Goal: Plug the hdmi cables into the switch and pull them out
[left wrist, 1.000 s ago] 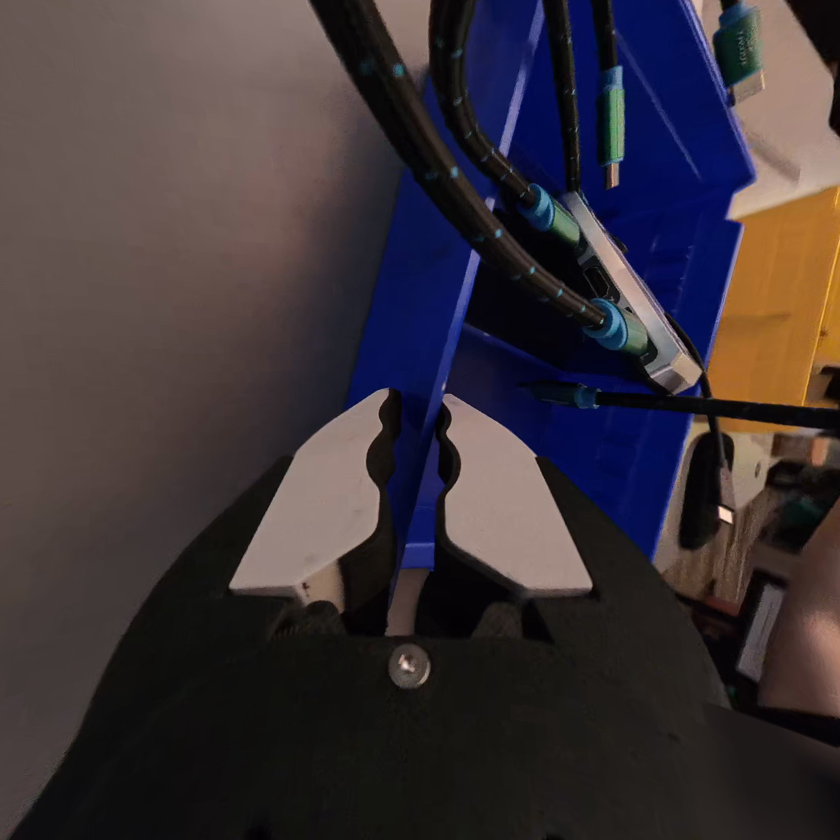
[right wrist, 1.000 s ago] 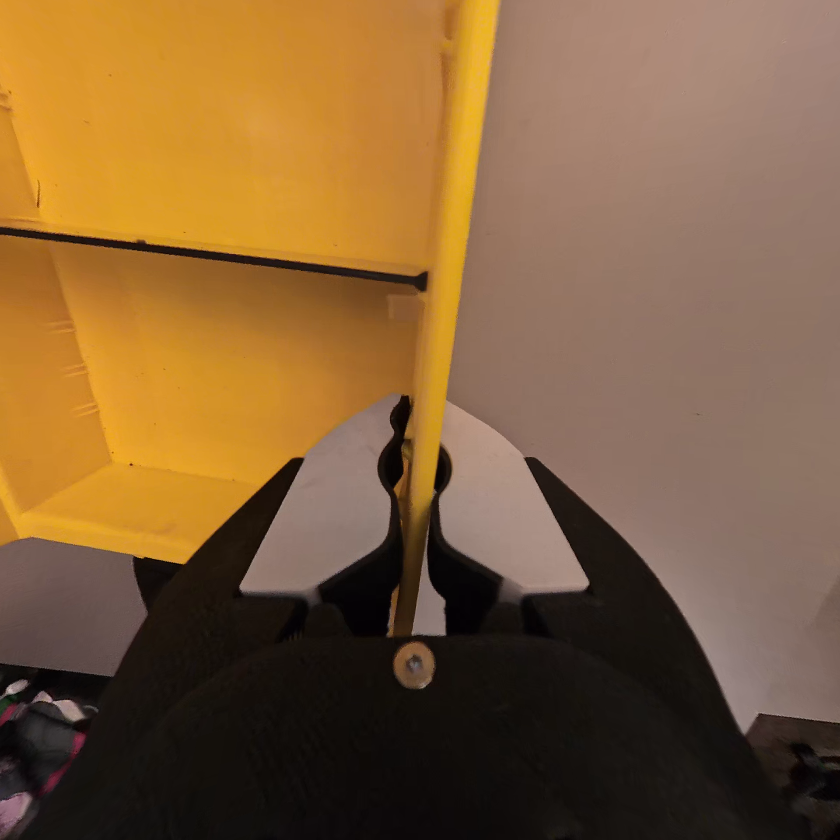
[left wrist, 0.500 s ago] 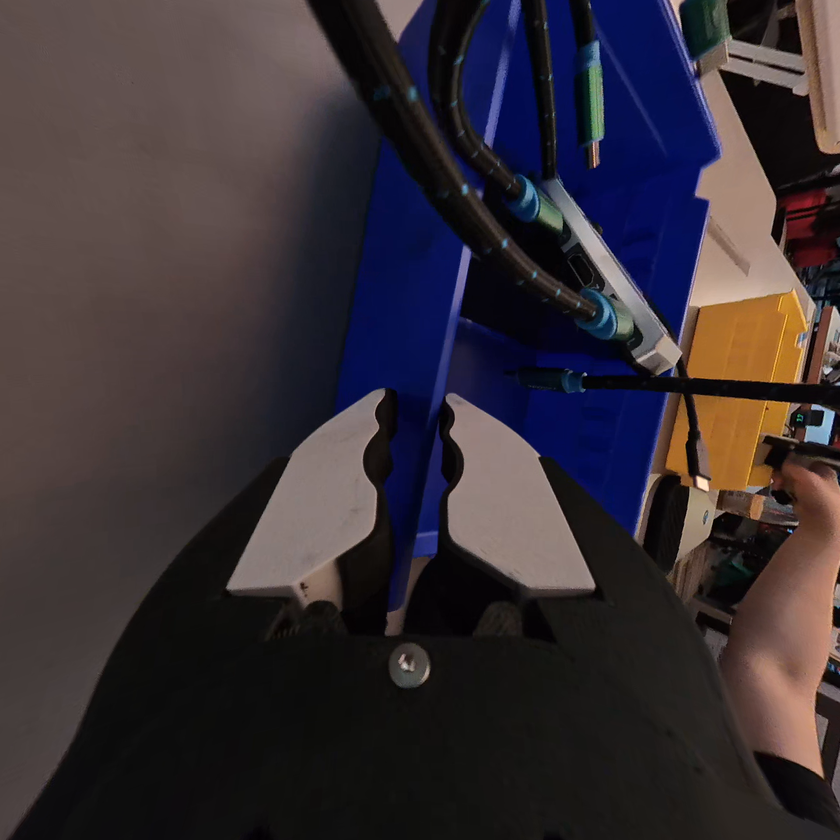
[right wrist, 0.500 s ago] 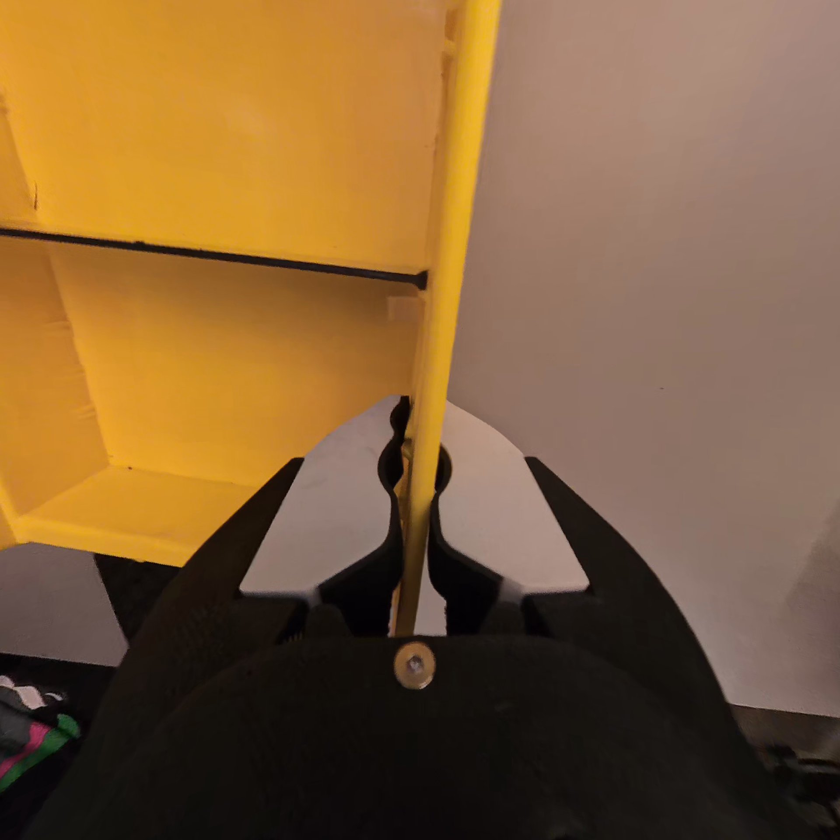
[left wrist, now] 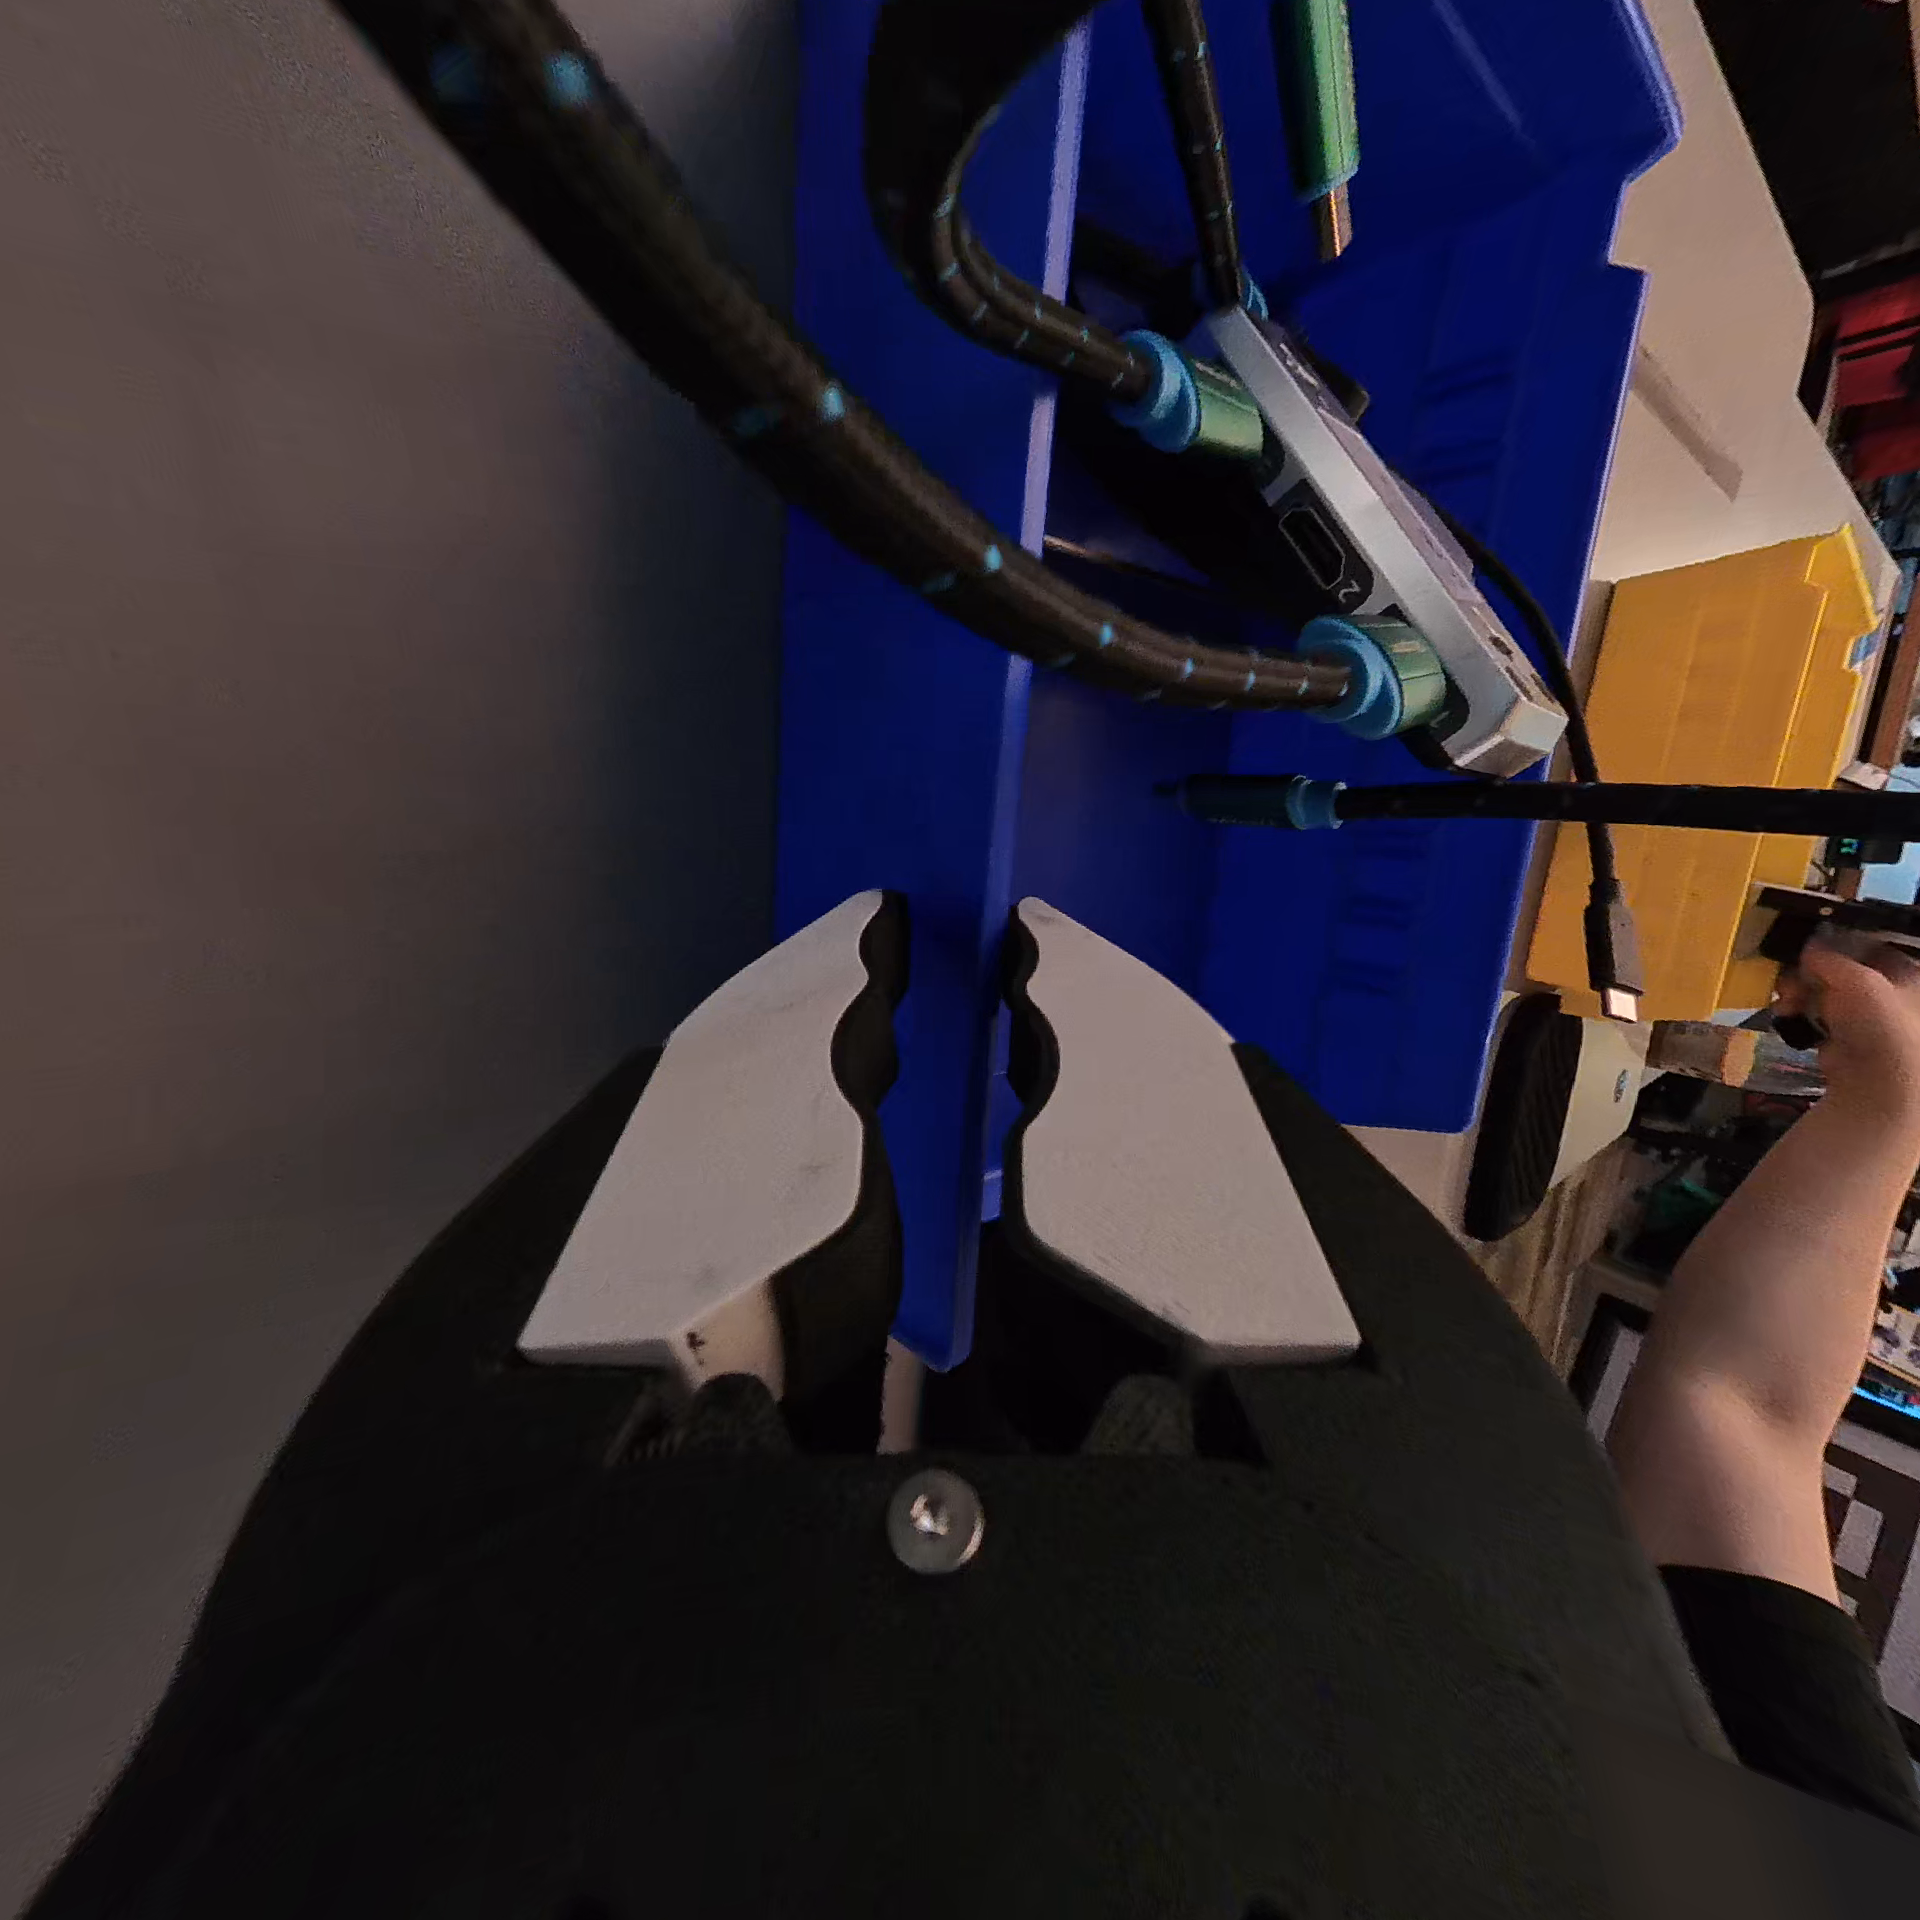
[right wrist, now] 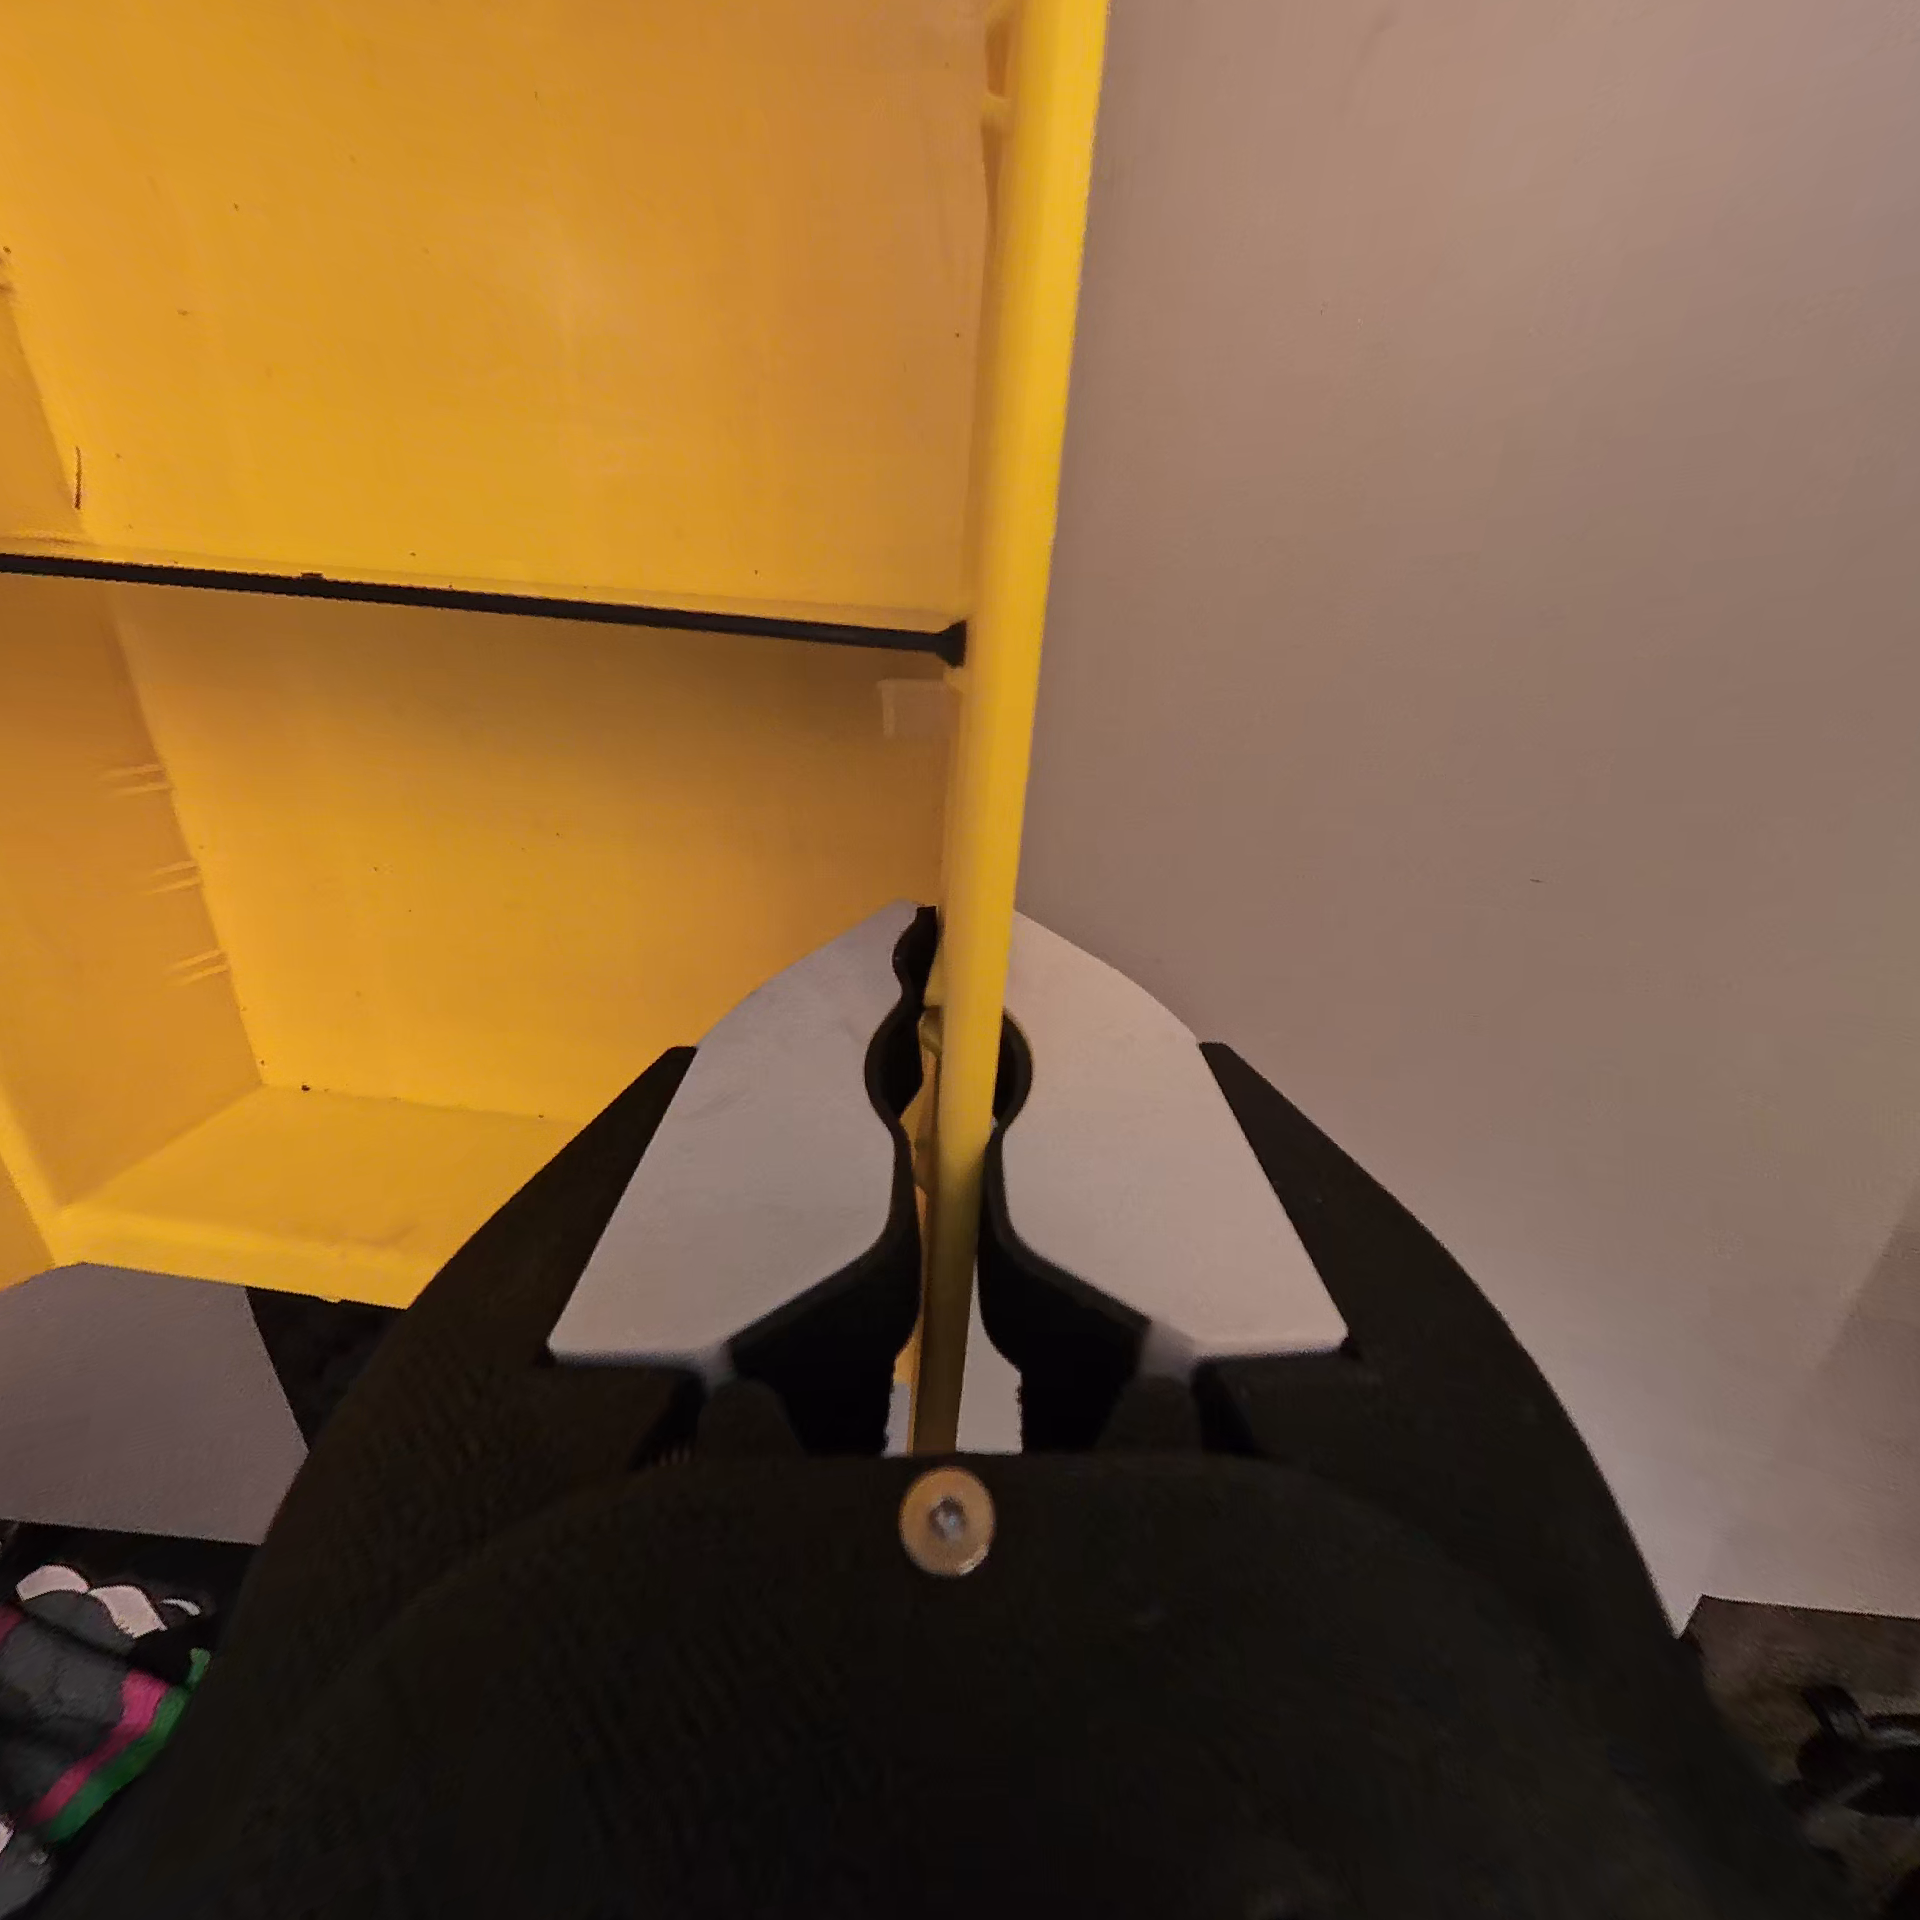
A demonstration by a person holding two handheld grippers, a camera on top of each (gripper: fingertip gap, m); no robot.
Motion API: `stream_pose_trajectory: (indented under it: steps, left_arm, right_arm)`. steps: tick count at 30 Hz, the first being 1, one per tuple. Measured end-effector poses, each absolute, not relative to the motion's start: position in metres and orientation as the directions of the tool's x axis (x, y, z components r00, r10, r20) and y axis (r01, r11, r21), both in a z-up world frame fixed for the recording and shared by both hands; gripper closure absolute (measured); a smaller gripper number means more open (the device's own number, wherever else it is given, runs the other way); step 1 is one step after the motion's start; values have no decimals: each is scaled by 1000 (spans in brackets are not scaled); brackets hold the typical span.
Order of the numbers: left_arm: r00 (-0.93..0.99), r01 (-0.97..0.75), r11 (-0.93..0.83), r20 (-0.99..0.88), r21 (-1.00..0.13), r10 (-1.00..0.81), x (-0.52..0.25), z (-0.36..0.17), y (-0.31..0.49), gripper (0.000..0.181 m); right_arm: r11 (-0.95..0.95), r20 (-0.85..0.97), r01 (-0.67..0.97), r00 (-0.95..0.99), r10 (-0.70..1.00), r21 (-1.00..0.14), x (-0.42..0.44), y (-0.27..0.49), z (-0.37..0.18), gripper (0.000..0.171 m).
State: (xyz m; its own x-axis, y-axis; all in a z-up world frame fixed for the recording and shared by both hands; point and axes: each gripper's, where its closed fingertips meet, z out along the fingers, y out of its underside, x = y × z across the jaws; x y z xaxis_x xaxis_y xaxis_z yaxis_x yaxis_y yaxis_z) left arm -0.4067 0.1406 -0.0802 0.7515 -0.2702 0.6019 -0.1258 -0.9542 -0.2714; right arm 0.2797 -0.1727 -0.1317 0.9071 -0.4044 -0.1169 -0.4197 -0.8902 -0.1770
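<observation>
Against pale tabletop, left gripper [left wrist: 951, 914] pinches blue bin [left wrist: 904, 582] wall; right gripper [right wrist: 961, 920] clamps yellow bin [right wrist: 520, 312] wall.

Dim warm indoor light, soft shadows, wide-angle bending at edges, near cable [left wrist: 644, 260] blurred

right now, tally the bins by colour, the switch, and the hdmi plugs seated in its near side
blue bin: 1
yellow bin: 1
switch: 1
seated hdmi plugs: 2
total: 5
</observation>
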Motion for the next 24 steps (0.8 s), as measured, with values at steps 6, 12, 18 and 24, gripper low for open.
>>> stream_pose_trajectory:
  steps: [6, 12, 18, 24]
  left_arm:
    - [769, -142, -944, 567, -299, -295, -410, -74, 139, 168]
    - [778, -28, -920, 569, -391, -266, -438, -39, 130, 165]
    - [759, 41, -751, 509, -660, -406, -446, 40, 114, 164]
    - [694, -62, -463, 295, -884, -657, -403, 103, 107, 158]
  right_arm:
    - [-875, -119, -453, 891, -438, -173, 278, -172, -132, 164]
    - [-905, 60, -383, 915, -399, -184, 288, -175, -128, 147]
    - [-905, 226, -278, 906, -359, -322, 291, -157, -75, 128]
    - [-657, 238, 19, 939, -247, -754, 231, -81, 46, 120]
